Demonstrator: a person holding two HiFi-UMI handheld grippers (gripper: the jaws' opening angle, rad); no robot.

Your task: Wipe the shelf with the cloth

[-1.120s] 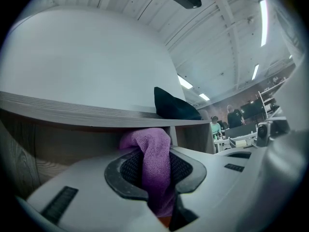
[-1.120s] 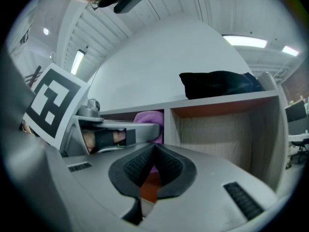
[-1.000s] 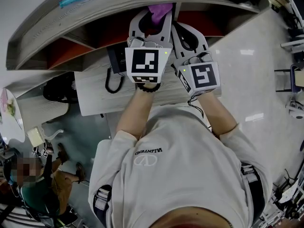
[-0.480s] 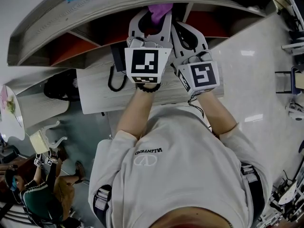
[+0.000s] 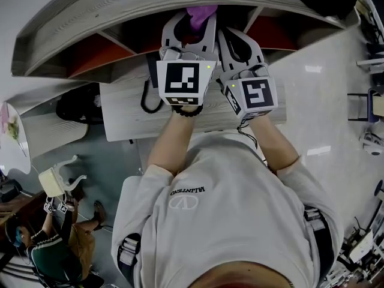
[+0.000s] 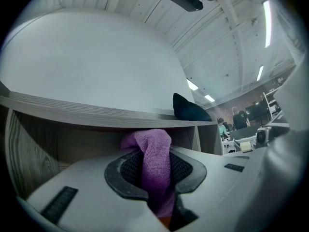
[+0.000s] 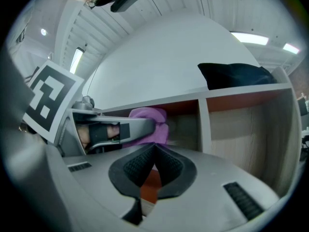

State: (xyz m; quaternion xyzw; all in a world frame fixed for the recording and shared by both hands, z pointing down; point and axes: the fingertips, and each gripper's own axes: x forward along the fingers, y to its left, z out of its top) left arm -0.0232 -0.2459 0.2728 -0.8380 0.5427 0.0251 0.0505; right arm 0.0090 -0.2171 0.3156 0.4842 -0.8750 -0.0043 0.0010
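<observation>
A purple cloth (image 6: pixel 153 168) is pinched in my left gripper (image 6: pixel 155 175), its folded top sticking out past the jaws at the mouth of a shelf compartment. In the head view the purple cloth (image 5: pixel 200 15) shows at the tip of the left gripper (image 5: pixel 191 24), just under the shelf's top board (image 5: pixel 150 5). My right gripper (image 5: pixel 240 38) sits right beside it, jaws shut with nothing between them. In the right gripper view the right gripper (image 7: pixel 153 166) points into the same wooden shelf (image 7: pixel 203 122), with the purple cloth (image 7: pixel 153 127) to its left.
A dark bag (image 7: pixel 234 75) lies on top of the shelf. A divider panel (image 7: pixel 203 124) splits the compartments. Below the shelf a light wood desk (image 5: pixel 126 116) holds a black cable (image 5: pixel 147 98). A seated person (image 5: pixel 57 251) is at the lower left.
Both grippers hold about the same pose; the view has drifted slightly, and the shelf and desk appear a little lower and further right. The person at lower left has shifted.
</observation>
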